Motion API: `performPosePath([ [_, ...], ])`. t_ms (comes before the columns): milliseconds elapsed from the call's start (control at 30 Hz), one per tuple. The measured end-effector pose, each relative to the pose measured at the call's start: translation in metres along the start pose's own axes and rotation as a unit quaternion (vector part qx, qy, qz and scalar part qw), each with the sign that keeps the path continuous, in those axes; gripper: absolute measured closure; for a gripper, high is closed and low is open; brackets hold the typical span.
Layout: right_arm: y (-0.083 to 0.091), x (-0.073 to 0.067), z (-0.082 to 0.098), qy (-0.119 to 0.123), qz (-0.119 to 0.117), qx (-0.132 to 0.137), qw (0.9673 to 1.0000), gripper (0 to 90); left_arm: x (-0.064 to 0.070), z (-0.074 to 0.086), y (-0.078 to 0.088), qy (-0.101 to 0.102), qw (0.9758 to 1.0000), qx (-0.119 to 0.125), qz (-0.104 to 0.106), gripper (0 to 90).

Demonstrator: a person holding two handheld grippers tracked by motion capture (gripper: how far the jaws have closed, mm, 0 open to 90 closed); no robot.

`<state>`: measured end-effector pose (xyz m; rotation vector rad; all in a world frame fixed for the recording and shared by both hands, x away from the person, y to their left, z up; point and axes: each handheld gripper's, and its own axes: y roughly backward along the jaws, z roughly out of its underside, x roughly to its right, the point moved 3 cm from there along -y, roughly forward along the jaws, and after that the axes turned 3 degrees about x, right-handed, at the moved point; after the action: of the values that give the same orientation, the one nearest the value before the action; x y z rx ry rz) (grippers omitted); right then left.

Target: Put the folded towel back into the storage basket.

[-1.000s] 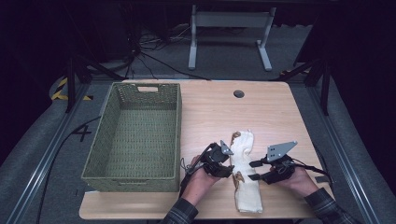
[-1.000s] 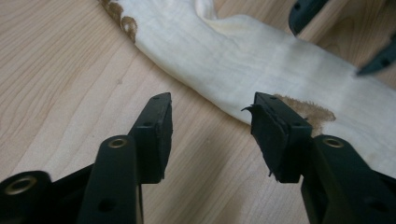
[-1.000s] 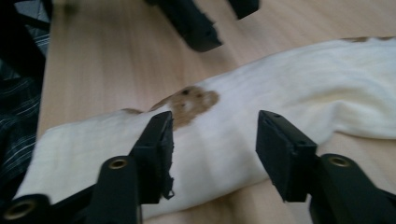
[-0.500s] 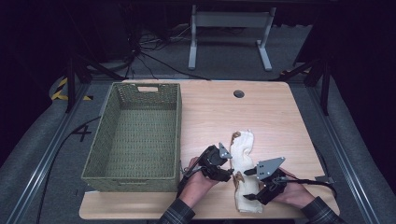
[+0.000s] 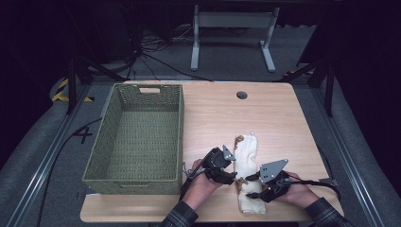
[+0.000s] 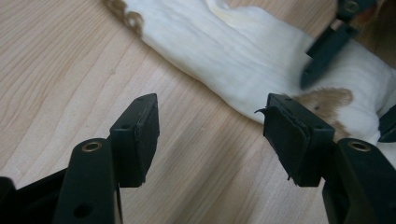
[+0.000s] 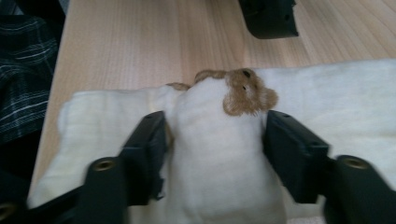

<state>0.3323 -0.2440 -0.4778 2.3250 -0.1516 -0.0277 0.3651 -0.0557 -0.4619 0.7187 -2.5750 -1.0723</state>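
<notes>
- My cloth (image 5: 247, 172) — a cream towel with brown tufts — lies lengthwise in the lower right of the high view, on the wood.
- In my right gripper view, centre frame, a fold of it bunches up, a brown patch on top.

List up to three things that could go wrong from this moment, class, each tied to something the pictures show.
1. The right tool has just been closing on a raised fold of the white cloth; it may pinch one layer only, so the rest would unfold when lifted.
2. The left tool stands open over bare table beside the cloth, so that side could drag.
3. The cloth's near end lies close to the table edge and could slip off.
</notes>
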Motion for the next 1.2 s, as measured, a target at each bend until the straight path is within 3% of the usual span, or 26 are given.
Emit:
performPosePath([
  [133, 0.002, -0.007, 0.000, -0.001, -0.013, 0.004, 0.9999, 69.5, -0.001, -0.001, 0.001, 0.006, 1.0000, 0.003, 0.002, 36.9],
  [233, 0.002, -0.009, 0.000, -0.009, -0.033, 0.008, 0.9994, 78.5, -0.001, -0.001, 0.001, 0.004, 1.0000, 0.003, 0.003, 37.1],
  [500, 0.004, -0.024, 0.000, -0.014, -0.083, 0.001, 0.9965, 80.0, -0.003, -0.007, 0.000, 0.000, 0.9999, 0.011, 0.009, 36.9],
  [700, 0.008, -0.026, 0.000, -0.011, -0.090, -0.001, 0.9959, 79.9, -0.006, -0.028, -0.007, -0.013, 0.9995, 0.025, 0.013, 35.9],
  [767, 0.007, -0.025, 0.000, -0.010, -0.089, -0.003, 0.9960, 79.9, -0.009, -0.037, -0.011, -0.027, 0.9991, 0.028, 0.018, 35.4],
  [800, 0.008, -0.025, 0.000, -0.010, -0.089, -0.003, 0.9959, 79.9, -0.011, -0.041, -0.015, -0.023, 0.9991, 0.025, 0.026, 35.4],
  [900, 0.008, -0.025, 0.000, -0.015, -0.094, -0.003, 0.9955, 79.8, -0.016, -0.049, -0.026, -0.032, 0.9991, 0.014, 0.025, 34.8],
  [967, 0.008, -0.025, 0.000, -0.016, -0.094, -0.003, 0.9954, 79.8, -0.021, -0.053, -0.036, -0.042, 0.9987, -0.006, 0.027, 34.8],
  [1033, 0.008, -0.024, 0.001, -0.016, -0.094, -0.003, 0.9954, 79.8, -0.027, -0.055, -0.046, -0.041, 0.9988, -0.008, 0.027, 34.5],
  [1100, 0.008, -0.024, 0.000, -0.016, -0.094, -0.003, 0.9954, 79.8, -0.033, -0.057, -0.055, -0.047, 0.9979, -0.029, 0.035, 34.4],
  [1200, 0.008, -0.025, 0.000, -0.015, -0.094, -0.004, 0.9954, 79.8, -0.037, -0.061, -0.063, -0.057, 0.9971, -0.033, 0.038, 33.8],
])
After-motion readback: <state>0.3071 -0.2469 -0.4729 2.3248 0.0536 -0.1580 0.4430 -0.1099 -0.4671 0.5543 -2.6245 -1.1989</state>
